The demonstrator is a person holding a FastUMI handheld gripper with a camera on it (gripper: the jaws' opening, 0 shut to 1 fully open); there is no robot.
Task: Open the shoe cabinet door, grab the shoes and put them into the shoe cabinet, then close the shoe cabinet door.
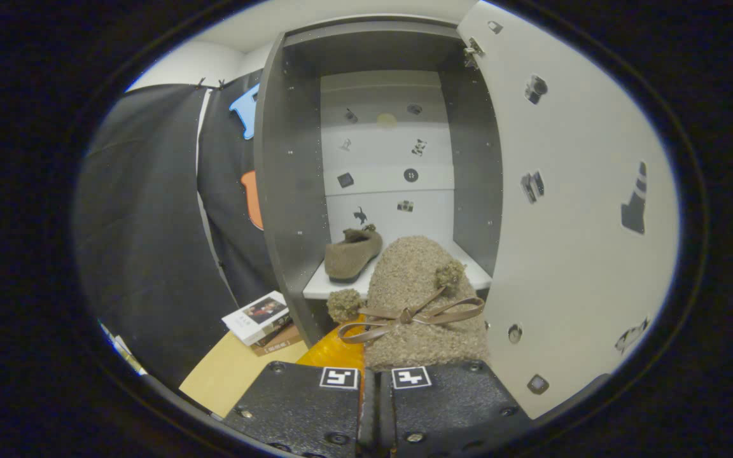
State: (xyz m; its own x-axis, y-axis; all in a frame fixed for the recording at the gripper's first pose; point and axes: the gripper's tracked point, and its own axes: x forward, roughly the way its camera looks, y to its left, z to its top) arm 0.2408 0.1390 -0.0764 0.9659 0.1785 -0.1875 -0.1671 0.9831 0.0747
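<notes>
Tongs (376, 381): drawn close together, clamped on the heel end of a fuzzy brown shoe (420, 299), toe pointing ahead toward the cabinet.
Held shoe: carried in the air just ahead of the fingers, ribbon bow (408, 316) and two pompoms on top, toe near the front edge of the white shelf (478, 273).
Other shoe (354, 253): already on the shelf, left side, leaning slightly, toe turned toward the left wall.
Shoe cabinet (290, 191): open, dark side walls, pale back panel with small stickers.
Door (570, 210): swung wide to the right, just beside the held shoe.
Stage: probably mid-placement of the second shoe; door closing not yet done.
Risk, collision: toe could catch the shelf lip if brought in too low, tipping the shoe out of the grip.
Risk, crowding: drifting left could nudge the other shoe; free room lies on the shelf's right.
Risk, grip: soft fabric pinched at one end only, so sagging or slipping looks possible on a jerky move.
Risk, door: swinging right could brush the open door and push it.
Pose: roughly level, aimed straight into the opening, a little below shelf height.
Below: books (258, 318) on a tan desk (226, 375) at lower left; something orange (335, 353) under the shoe.
</notes>
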